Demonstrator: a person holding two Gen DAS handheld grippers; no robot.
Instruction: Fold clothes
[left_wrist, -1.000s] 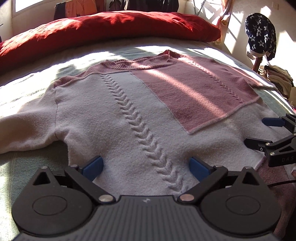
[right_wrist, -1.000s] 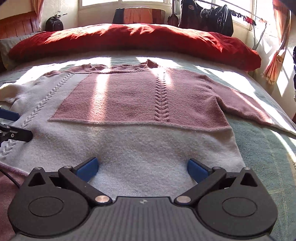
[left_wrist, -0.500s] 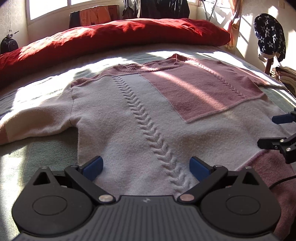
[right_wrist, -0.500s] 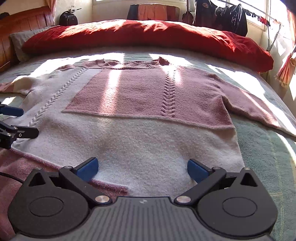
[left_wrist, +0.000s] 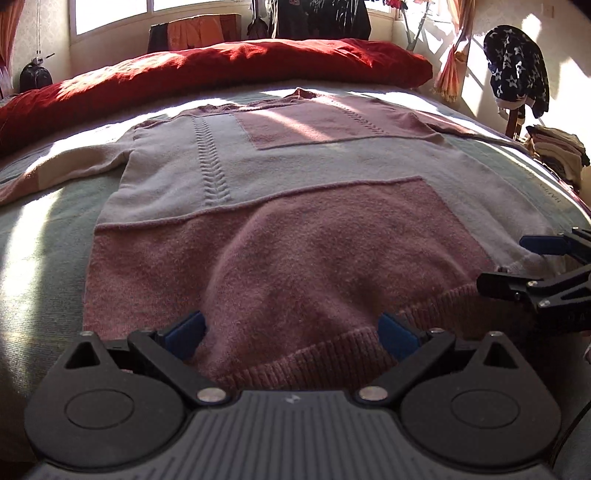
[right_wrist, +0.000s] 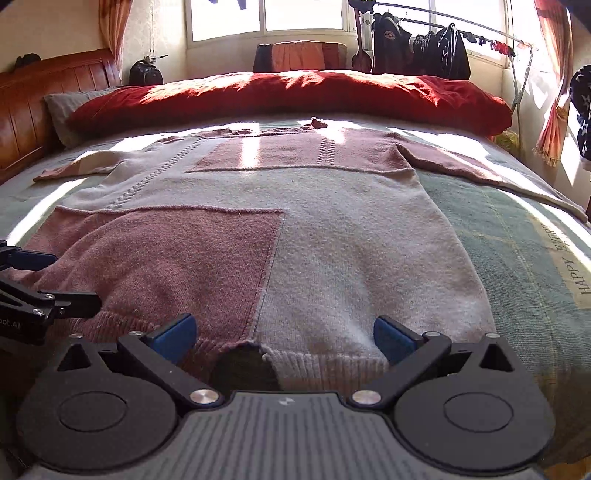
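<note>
A pink-and-cream patchwork knit sweater (left_wrist: 295, 173) lies flat on the bed, neck toward the far pillow, both sleeves spread out. My left gripper (left_wrist: 291, 328) is open just above the ribbed hem (left_wrist: 332, 354) over the pink lower patch. In the right wrist view the same sweater (right_wrist: 351, 229) stretches ahead, and my right gripper (right_wrist: 284, 334) is open over the hem where pink meets cream. Each gripper shows at the edge of the other's view, the right gripper (left_wrist: 532, 266) at right and the left gripper (right_wrist: 40, 277) at left, both with jaws apart and empty.
The bed cover (right_wrist: 517, 236) is pale green with printed lettering. A long red pillow (right_wrist: 288, 96) lies along the far side, a wooden headboard (right_wrist: 22, 110) at left. Clothes hang on a rack (right_wrist: 417, 51) by the window; a folded pile (left_wrist: 557, 151) sits at right.
Both grippers have drawn back toward the sweater's hem. The lower pink patch and the ribbed hem have come into view beneath them. Jaws stayed open throughout.
</note>
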